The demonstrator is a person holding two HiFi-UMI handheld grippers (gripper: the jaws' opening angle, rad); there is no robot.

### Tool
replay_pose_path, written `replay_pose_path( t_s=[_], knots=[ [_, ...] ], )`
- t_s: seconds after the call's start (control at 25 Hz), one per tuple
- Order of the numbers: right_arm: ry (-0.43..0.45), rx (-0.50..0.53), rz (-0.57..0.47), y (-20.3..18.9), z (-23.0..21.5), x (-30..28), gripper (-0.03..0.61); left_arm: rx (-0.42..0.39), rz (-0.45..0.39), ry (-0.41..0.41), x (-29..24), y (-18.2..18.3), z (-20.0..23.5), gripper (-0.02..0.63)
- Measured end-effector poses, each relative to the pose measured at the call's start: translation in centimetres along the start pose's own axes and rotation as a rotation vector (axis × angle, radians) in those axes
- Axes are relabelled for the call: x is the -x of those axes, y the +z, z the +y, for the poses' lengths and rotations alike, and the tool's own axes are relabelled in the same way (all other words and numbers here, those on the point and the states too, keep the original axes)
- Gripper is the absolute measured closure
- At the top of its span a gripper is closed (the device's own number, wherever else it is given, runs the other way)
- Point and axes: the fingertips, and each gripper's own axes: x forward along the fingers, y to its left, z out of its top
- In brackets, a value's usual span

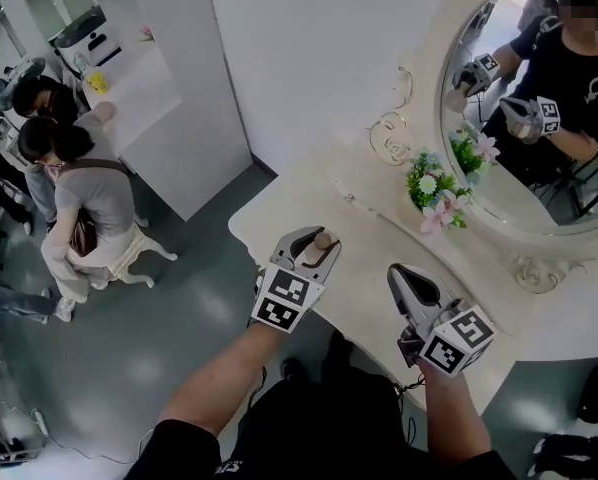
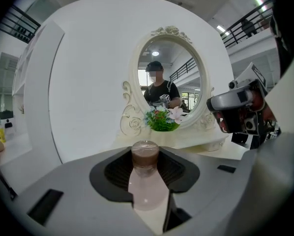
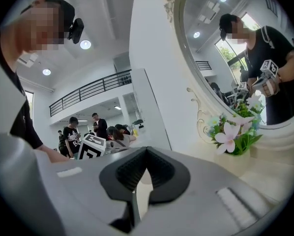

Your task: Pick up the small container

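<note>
The small container (image 2: 146,178) is a pale pink bottle with a brown cap. It stands upright between the jaws of my left gripper (image 2: 145,156), which is shut on it. In the head view the left gripper (image 1: 314,238) holds the container (image 1: 323,240) over the front left part of the cream dressing table (image 1: 379,230). Whether its base touches the tabletop I cannot tell. My right gripper (image 1: 398,271) hovers to the right over the table's front edge. In its own view the right gripper (image 3: 147,151) has its tips together with nothing between them.
An oval mirror (image 1: 539,118) in an ornate cream frame stands at the back of the table, with a small flower bunch (image 1: 437,190) at its foot. Several people (image 1: 79,188) stand on the grey floor at the left, beside a white counter (image 1: 139,98).
</note>
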Motion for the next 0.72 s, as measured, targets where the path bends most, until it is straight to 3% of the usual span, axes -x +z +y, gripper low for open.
replay_pose_path(
  t_s=[0.36, 0.72],
  knots=[
    [-0.071, 0.028, -0.048, 0.9, 3.5, 4.0, 0.569, -0.005, -0.028, -0.032, 6.0, 2.0, -1.4, 0.468],
    [-0.051, 0.065, -0.097, 2.5, 2.4, 7.7, 0.569, 0.011, -0.016, 0.038, 8.9, 3.2, -2.5, 0.468]
  ],
)
